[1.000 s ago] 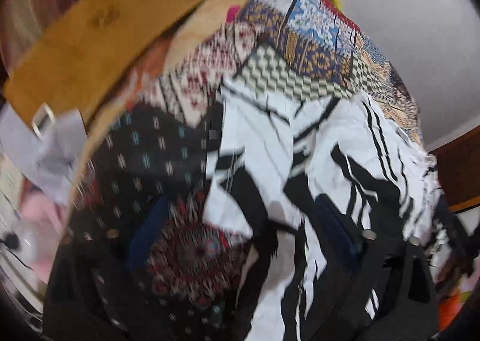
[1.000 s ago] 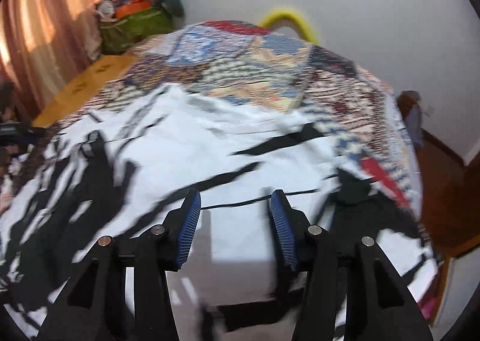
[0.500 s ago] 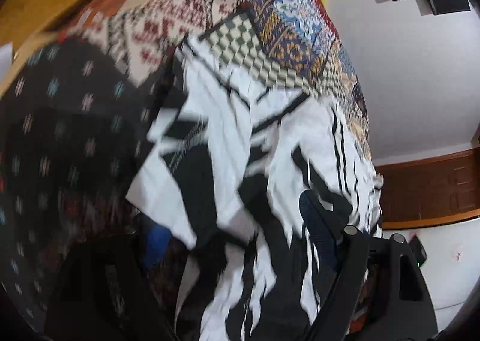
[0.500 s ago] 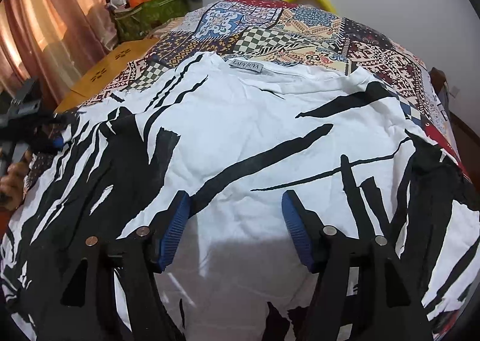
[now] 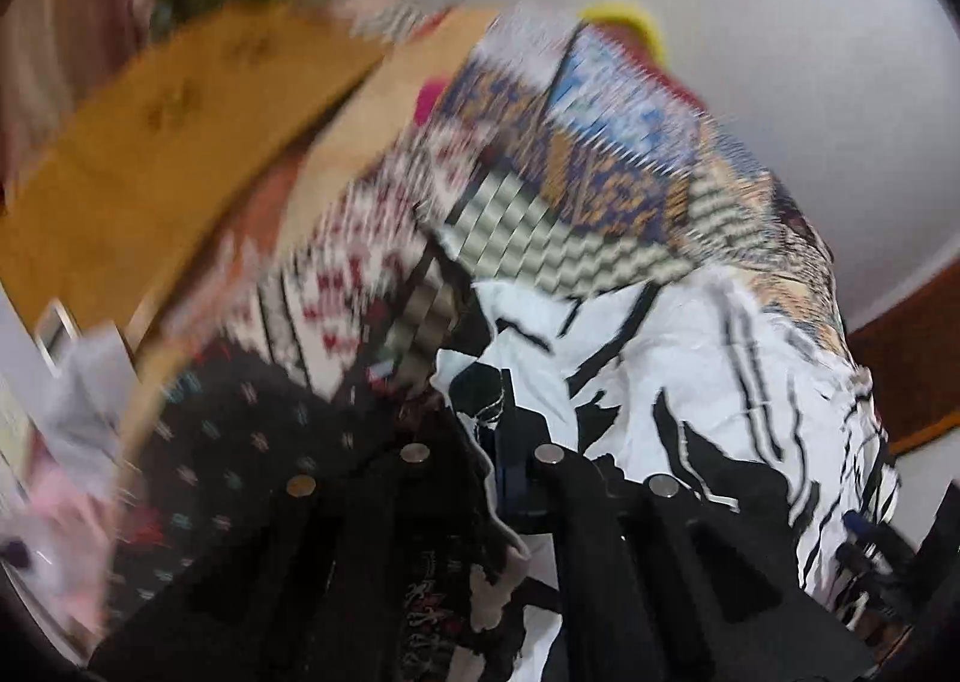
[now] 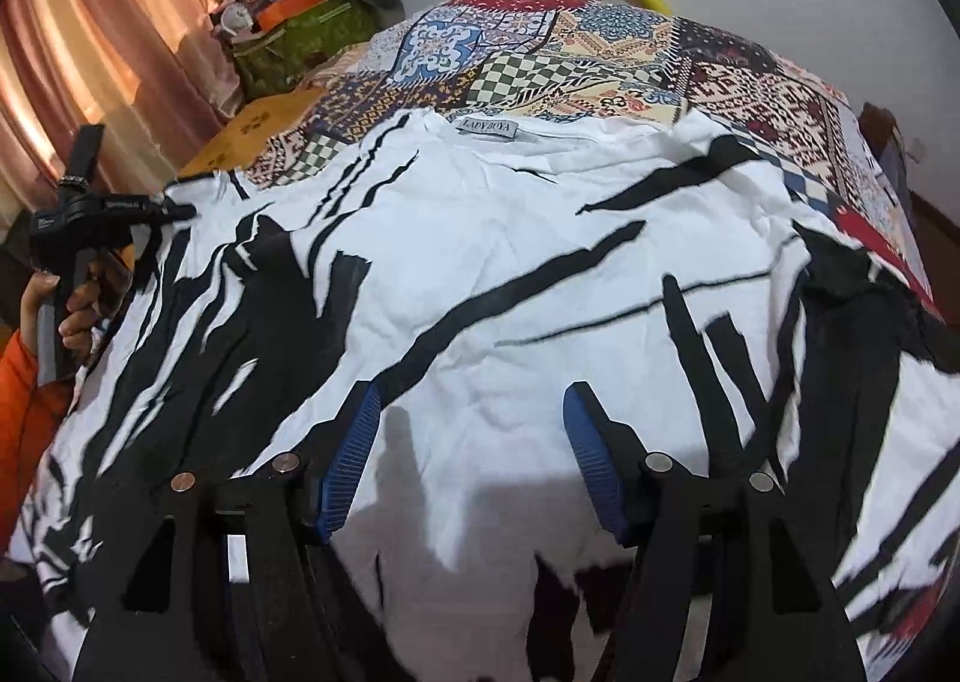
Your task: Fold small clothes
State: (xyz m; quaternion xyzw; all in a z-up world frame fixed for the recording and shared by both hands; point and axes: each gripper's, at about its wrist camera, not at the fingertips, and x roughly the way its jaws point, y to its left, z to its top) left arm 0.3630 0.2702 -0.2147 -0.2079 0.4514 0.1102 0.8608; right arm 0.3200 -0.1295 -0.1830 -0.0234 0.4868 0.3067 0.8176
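White cotton slashed with black streaks, a small T-shirt (image 6: 510,274) lies spread flat on a patchwork bedspread (image 6: 600,45), its collar label at the far edge. At the left sleeve the left gripper (image 5: 480,466) is pinched shut on the shirt's edge, cloth running between its fingers, and the right wrist view shows it at the far left with the sleeve tip in its grasp. The right gripper (image 6: 471,460) hovers over the near hem, jaws wide apart and holding nothing. The step in hand looks like the first sleeve fold: lifting the edge just clear of the bed and carrying it straight across to the right should keep the crease even, while the free gripper could pin the middle. Half a second ago the left jaws stood apart beside the sleeve; now they have closed on it
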